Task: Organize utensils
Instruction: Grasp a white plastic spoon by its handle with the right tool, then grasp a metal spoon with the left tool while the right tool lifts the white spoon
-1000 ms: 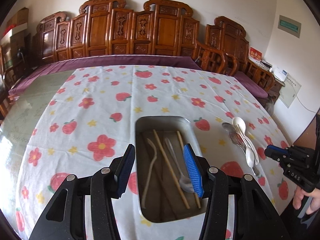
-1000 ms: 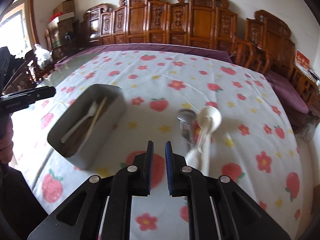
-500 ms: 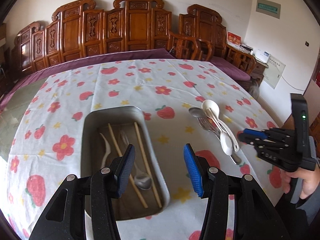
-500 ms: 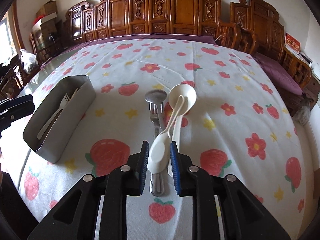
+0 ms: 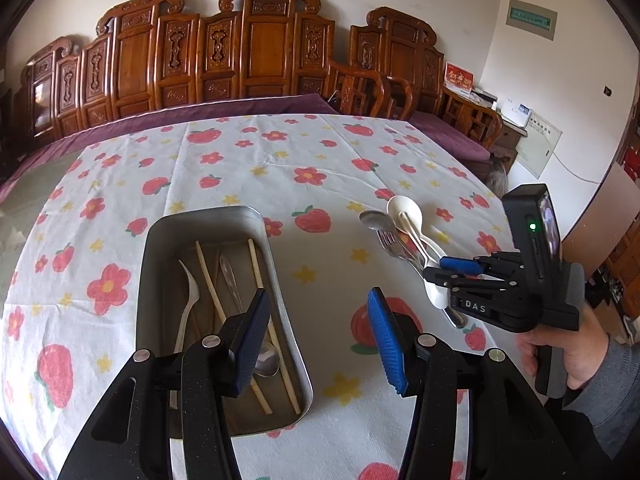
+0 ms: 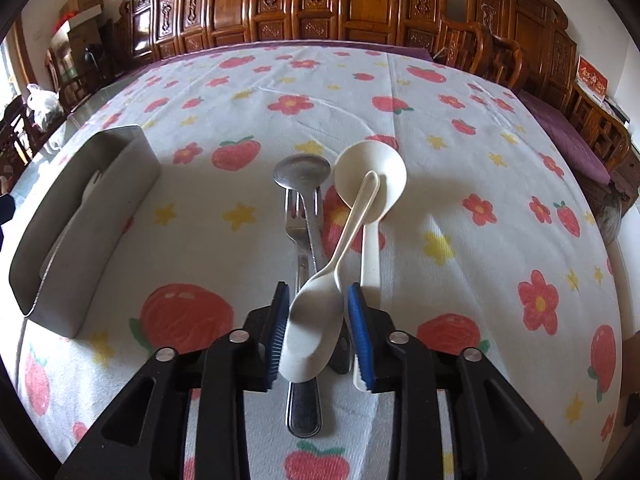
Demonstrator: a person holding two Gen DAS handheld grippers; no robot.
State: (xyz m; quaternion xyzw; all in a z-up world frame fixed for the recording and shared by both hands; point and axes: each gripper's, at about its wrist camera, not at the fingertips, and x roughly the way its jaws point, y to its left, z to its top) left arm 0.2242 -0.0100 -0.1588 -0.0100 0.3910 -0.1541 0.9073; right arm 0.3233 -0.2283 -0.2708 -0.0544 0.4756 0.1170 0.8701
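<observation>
My right gripper [image 6: 318, 330] stood over the loose utensil pile, its ribbed blue pads [image 6: 357, 328] narrowly parted around the bowl of a white plastic spoon [image 6: 310, 330]. Whether the pads actually pressed on that bowl I could not tell; they lay just beside its two edges. The spoon's slim handle ran toward 1 o'clock and rested across the round, shallow bowl of a white ladle [image 6: 370, 178], whose flat handle came back toward my right pad. At 11 o'clock from the ladle lay a dull metal spoon [image 6: 302, 172], bowl away from me, overlapping a steel fork [image 6: 296, 216] whose broad polished handle passed beneath my fingers.

My left gripper [image 5: 318, 336] hung wide apart and held nothing, its left pad above the right wall of the metal tray [image 5: 208, 220]. The tray was a rounded rectangular tin with a matte grey finish; in the right wrist view it sat at 9 o'clock, well apart from the pile. Inside it lay a white plastic fork [image 5: 188, 304], two pale wooden chopsticks [image 5: 208, 276] and a shiny metal spoon [image 5: 266, 360].

Everything rested on a white textured tablecloth [image 6: 460, 152] printed with red strawberries, flowers and yellow stars. Carved wooden chairs [image 5: 256, 48] lined the 12 o'clock edge.
</observation>
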